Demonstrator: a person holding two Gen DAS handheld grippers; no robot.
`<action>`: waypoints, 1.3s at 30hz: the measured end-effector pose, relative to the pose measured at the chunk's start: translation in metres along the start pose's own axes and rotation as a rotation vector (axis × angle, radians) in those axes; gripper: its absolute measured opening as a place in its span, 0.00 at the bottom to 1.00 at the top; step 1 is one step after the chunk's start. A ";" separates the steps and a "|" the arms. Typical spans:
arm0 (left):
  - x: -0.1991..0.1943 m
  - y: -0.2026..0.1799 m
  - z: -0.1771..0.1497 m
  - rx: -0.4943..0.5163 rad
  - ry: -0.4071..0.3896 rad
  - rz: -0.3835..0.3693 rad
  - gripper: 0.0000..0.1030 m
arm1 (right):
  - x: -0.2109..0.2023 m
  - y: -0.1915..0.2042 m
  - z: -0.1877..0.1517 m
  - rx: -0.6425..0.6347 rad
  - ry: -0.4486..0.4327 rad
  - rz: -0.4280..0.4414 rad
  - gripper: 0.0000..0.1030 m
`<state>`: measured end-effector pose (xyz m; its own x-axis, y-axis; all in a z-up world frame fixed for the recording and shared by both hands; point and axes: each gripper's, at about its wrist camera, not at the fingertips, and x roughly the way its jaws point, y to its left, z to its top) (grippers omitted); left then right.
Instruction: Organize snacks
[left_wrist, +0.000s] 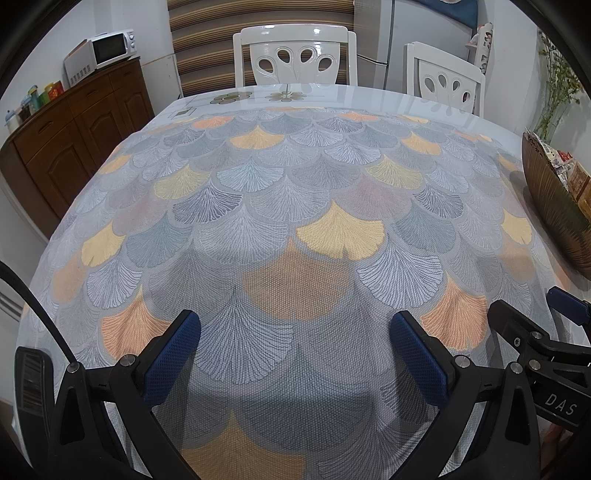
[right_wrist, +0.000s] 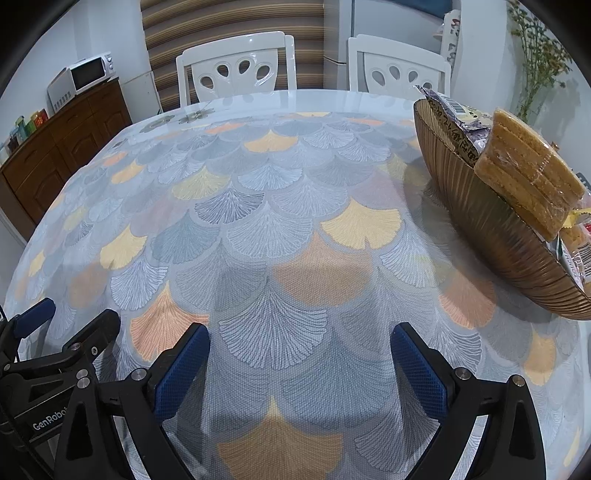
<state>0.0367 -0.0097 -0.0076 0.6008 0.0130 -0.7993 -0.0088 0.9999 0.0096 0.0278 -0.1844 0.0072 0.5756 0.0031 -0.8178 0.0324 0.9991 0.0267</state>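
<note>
Both the left claw (left_wrist: 295, 343) and right claw (right_wrist: 301, 354) are held apart, gripping nothing, above the surface (right_wrist: 258, 221). Snack packets (right_wrist: 524, 170), apparently biscuits, are piled in the ribbed bowl (right_wrist: 491, 236) at two o'clock.

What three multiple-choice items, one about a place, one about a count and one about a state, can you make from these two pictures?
1. Where are the snacks?
A. In the ribbed bowl
B. On a chair
C. Between the right gripper's fingers

2. How many white chairs stand behind the table?
A. One
B. Two
C. Four

3. How is the left gripper?
A. Shut on a packet
B. Open and holding nothing
C. Shut on the cloth

Answers:
1 A: the wrapped biscuits and the other packets lie in the bowl, at the table's right side.
2 B: one chair and a second chair show past the far edge.
3 B: its blue pads stand wide apart with only the tablecloth between them.
</note>
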 end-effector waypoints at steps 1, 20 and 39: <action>0.000 0.000 0.000 0.000 0.000 0.000 1.00 | 0.000 0.000 0.000 0.000 0.000 0.000 0.96; 0.000 0.000 0.000 0.000 0.000 0.000 1.00 | -0.001 0.001 0.000 -0.001 0.002 0.001 0.96; 0.000 0.000 0.000 -0.001 0.000 -0.001 1.00 | 0.001 0.001 0.000 0.000 0.005 0.012 0.99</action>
<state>0.0369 -0.0093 -0.0077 0.6005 0.0117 -0.7995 -0.0088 0.9999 0.0081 0.0287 -0.1833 0.0068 0.5720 0.0155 -0.8201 0.0252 0.9990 0.0364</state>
